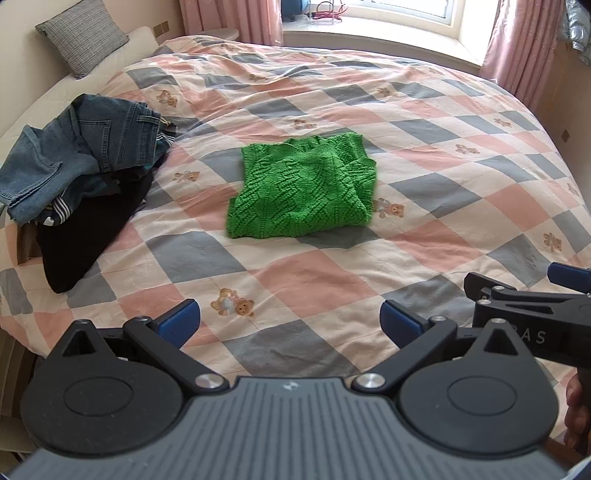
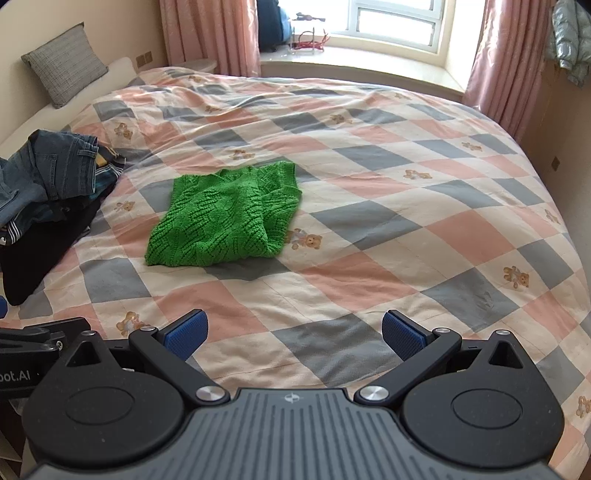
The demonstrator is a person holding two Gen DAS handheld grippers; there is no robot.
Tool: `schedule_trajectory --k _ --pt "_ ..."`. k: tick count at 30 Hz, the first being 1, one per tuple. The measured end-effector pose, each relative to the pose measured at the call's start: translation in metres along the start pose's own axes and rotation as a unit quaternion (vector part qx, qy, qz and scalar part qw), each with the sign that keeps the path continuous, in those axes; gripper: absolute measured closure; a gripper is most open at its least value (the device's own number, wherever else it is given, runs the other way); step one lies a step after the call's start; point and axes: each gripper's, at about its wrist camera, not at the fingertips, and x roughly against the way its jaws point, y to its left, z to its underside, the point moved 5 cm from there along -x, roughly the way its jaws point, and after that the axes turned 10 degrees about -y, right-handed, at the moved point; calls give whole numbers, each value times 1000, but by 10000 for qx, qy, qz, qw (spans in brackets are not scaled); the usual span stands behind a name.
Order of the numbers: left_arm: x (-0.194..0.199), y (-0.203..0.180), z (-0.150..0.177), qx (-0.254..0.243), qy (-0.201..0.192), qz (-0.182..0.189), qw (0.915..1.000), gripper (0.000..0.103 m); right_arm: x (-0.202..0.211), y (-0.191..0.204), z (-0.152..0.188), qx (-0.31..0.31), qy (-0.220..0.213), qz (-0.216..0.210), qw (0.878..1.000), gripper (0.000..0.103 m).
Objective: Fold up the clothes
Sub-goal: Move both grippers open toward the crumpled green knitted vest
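Knitted sweater (image 1: pixel 301 186): bright green, openwork zigzag pattern
Bed quilt (image 1: pixel 424 155): pink, grey, cream diamonds; brown teddy bears
Denim jeans (image 1: pixel 74 155), 9 o'clock: blue
Window curtains (image 2: pixel 210 33): pink
Gripper finger pads (image 2: pixel 186 334): blue

Both wrist views look forward and slightly down from the near edge of the bed (image 1: pixel 314 280), facing the window (image 2: pixel 391 22). The left view sits left of the right; both share the green knit (image 1: pixel 303 188) mid-bed, well ahead.

Left tongs (image 1: pixel 290 323) and right tongs (image 2: pixel 293 334) hover side by side, level, both spread wide and gripping nothing, pointing forward.
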Motion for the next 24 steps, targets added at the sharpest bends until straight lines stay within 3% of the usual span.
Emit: schedule_trajectory --k 24 --pt "-2 9 16 -47 281 -104 9995 1 -11 1 11 4 355 -163 9992 0"
